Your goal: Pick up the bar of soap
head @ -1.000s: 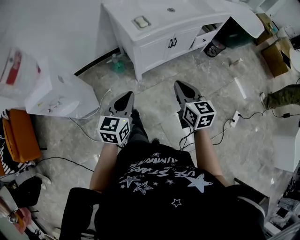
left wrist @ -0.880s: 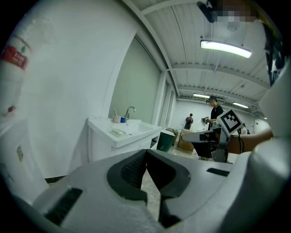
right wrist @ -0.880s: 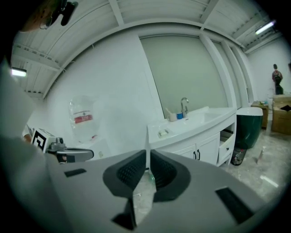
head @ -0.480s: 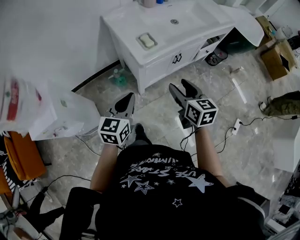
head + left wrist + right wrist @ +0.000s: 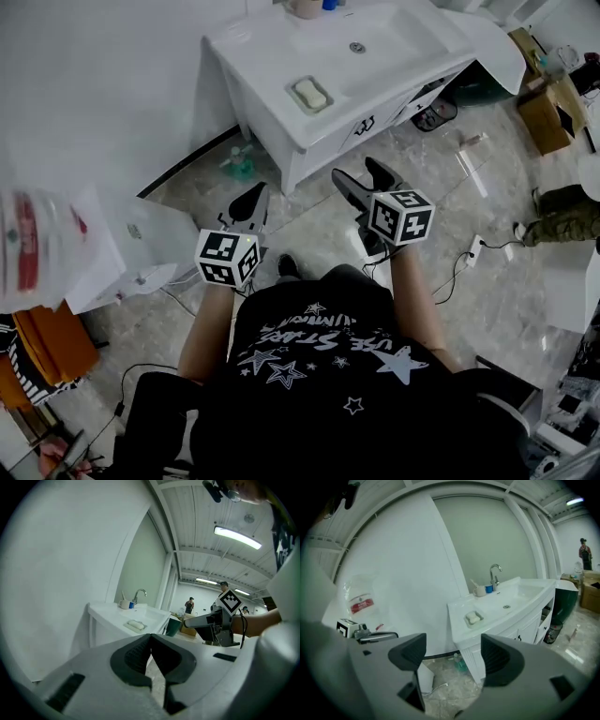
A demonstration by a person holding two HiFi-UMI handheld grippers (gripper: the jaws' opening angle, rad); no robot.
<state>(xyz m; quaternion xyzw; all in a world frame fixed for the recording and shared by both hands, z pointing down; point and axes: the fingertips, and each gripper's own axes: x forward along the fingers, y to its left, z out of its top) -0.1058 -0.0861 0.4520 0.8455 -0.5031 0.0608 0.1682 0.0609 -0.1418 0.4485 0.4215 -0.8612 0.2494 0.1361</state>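
Right gripper (image 5: 361, 176) jaws were opening, empty, left gripper (image 5: 251, 197) pressed together; distant bar of soap (image 5: 310, 94) risked skidding off its soap dish (image 5: 292, 90) if pinched off-centre.

We see our left gripper (image 5: 151, 639) with its jaws pressed together, nothing between them; beyond, the bar of soap (image 5: 136, 625) lies on the white washstand (image 5: 101, 613), near a tap (image 5: 139, 594)

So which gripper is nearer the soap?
Right, narrowly. The right gripper, its jaws opening with nothing between them, is in front of the vanity, right of the soap; the left gripper sits farther back, to its left.
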